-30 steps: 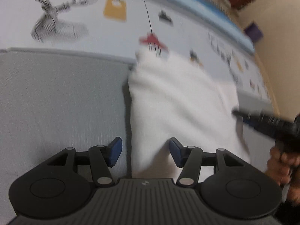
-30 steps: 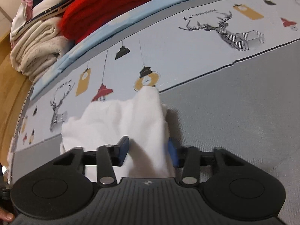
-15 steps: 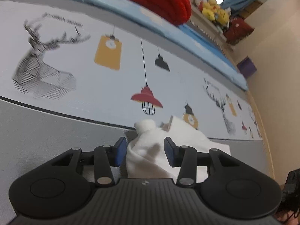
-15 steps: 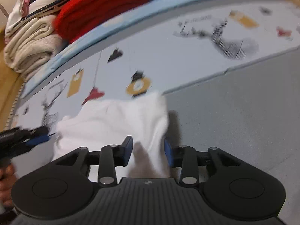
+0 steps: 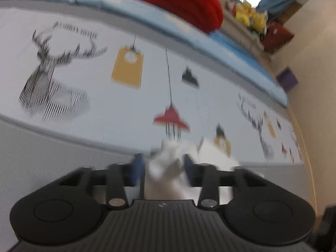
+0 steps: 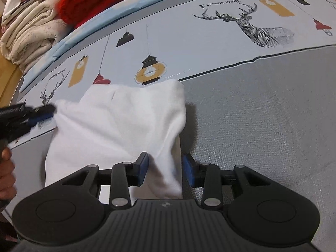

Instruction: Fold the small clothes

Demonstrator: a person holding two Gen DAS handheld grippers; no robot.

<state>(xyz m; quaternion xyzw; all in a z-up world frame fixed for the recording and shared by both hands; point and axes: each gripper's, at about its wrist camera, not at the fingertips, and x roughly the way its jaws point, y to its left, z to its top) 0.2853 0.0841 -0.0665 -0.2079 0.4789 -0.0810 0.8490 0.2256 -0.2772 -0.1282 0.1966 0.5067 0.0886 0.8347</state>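
Rightward, open grey sheet (image 6: 262,126), white garment (image 6: 117,115) edge

Left hand-held gripper (image 5: 162,169) and white garment (image 5: 166,168) motion-blurred.

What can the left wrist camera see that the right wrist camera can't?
Only the left wrist view shows yellow plush toys and a purple box by the wall. Only the right wrist view shows cream folded blankets and the left gripper from outside, at the cloth's far edge. Both show the white cloth, the red knit and the deer print sheet. Up close, the left gripper's jaws are opening with cloth bunched between them.
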